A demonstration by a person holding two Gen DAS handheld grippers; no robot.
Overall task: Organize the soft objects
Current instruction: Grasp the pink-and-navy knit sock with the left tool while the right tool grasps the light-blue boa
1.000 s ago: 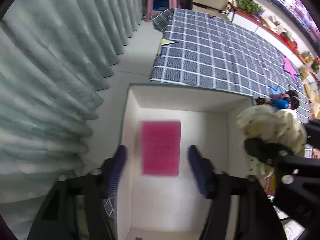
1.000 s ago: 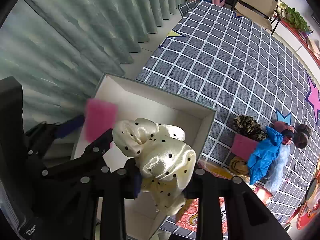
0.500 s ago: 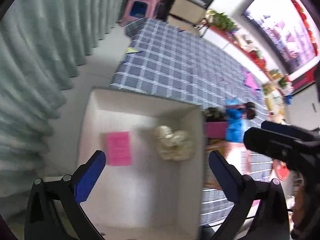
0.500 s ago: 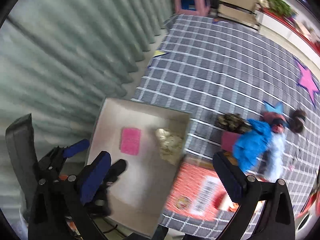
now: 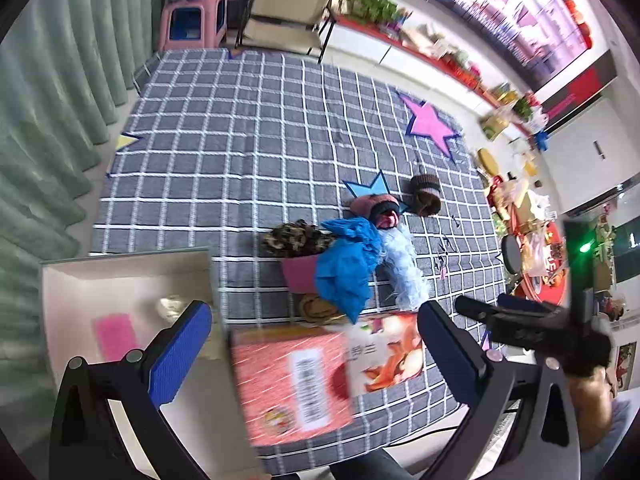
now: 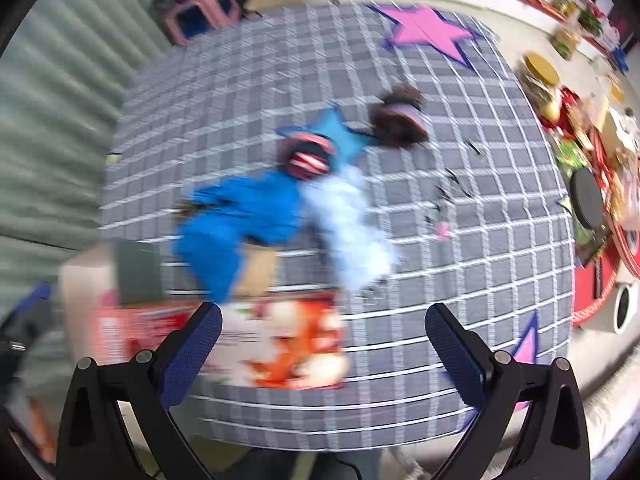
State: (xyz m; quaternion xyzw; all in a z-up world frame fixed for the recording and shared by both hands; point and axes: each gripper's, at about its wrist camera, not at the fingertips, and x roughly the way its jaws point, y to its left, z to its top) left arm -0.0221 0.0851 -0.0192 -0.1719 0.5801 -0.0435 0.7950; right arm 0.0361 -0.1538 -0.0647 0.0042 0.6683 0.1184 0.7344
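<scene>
Nearest in the left wrist view, the left gripper (image 5: 312,344) is held with its jaws spread wide and nothing between them; they have just been opening. Below it a red printed box (image 5: 316,372) lies flat on the checked mat (image 5: 240,168). To the left, a white box (image 5: 80,280) stands at the mat's edge, and in it a pink pad (image 5: 114,336) and a cream polka-dot scrunchie (image 5: 170,306) are seen, lying near each other and partly hidden by the left finger.

In the right wrist view, which is blurred, the right gripper (image 6: 320,344) is likewise spread wide and empty, its jaws having just been opening.

Just beyond the red box a heap of soft things is piled on the mat: a tan scrunchie (image 5: 318,308), a pink pad (image 5: 300,274), a bright blue cloth (image 5: 346,268) over them, a pale blue fluffy piece (image 5: 404,268) touching it, and a leopard-print scrunchie (image 5: 298,238). Behind these a pink and red hat (image 5: 378,210) and a brown knitted one (image 5: 426,196) are lying.

Farther off, a pink star (image 5: 430,124) is seen on the mat, and a pink stool (image 5: 194,20) stands past its far end by the green curtain (image 5: 52,92).
</scene>
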